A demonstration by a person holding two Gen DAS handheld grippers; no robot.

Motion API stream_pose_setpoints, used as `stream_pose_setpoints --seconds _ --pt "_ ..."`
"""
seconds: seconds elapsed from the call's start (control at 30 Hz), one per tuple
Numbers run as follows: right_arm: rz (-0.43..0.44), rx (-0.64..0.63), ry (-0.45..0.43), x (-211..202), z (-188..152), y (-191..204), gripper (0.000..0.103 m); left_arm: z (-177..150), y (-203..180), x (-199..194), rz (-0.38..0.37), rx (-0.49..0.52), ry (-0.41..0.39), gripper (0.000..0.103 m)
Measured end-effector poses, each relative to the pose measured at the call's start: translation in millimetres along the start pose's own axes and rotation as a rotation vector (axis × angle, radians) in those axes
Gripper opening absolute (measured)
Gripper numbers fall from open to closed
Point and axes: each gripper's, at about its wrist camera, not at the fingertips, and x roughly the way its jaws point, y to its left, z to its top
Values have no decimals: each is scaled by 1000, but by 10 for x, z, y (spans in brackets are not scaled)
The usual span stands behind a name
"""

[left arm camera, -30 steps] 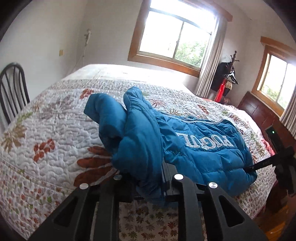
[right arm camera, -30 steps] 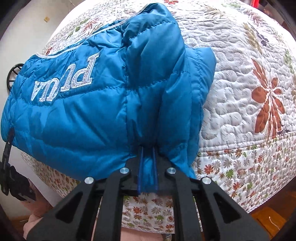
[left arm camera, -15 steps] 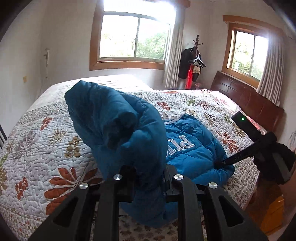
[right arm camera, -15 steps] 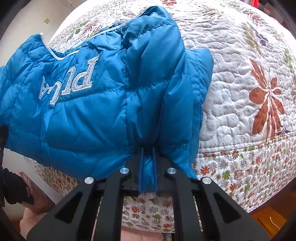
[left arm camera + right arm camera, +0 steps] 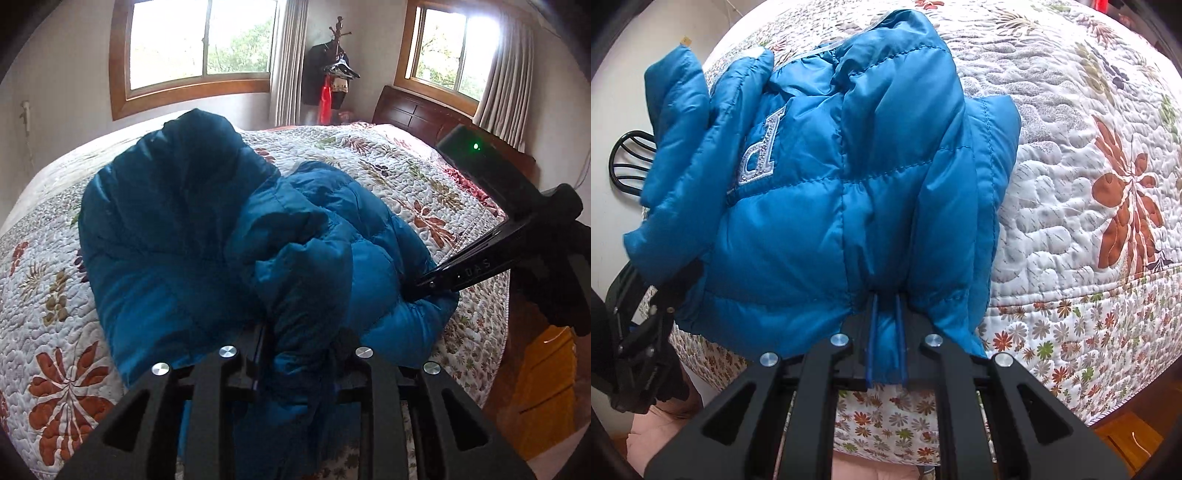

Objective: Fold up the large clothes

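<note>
Swung further over to the right since half a second ago, carrying the lifted side of the blue puffer jacket [image 5: 192, 236] across the rest of the garment; now covering most of the white lettering, only a "P" [image 5: 759, 155] left showing in the right wrist view. Raised fold bulging high above the floral quilted bedspread [image 5: 44, 288], its dark inner side facing the left camera.

Left gripper [image 5: 295, 354] clenched on a bunched hem of the jacket, fabric wedged between the fingers and spilling down below them. Right gripper [image 5: 886, 314] likewise clamped on the jacket's lower edge, a narrow tongue of blue fabric pinched between the two blue-edged pads [image 5: 871, 332]. From the left wrist view, seen entering from the right, tips buried in the jacket's near corner, a green light glowing on its body. From the right wrist view, left gripper visible at the lower left, partly hidden under the folded-over sleeve.

Jacket lying on the near part of the bed, close to the bedspread's edge, lower hem hanging slightly over the side. Folded sleeve and side panel stacked on the left half in the right wrist view, touching the body of the jacket.

Behind: two wood-framed windows [image 5: 199, 48], curtains, a coat stand [image 5: 338, 62] with dark clothing in the corner, a dark wooden headboard [image 5: 417, 114]. Black metal chair back [image 5: 628, 162] beside the wall.
</note>
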Motion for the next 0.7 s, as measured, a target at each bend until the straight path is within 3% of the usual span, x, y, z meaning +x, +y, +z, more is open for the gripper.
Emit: stream_pose_setpoints --seconds 0.7 --pt "-36 -12 21 183 101 136 7 -47 52 66 -35 -31 -14 29"
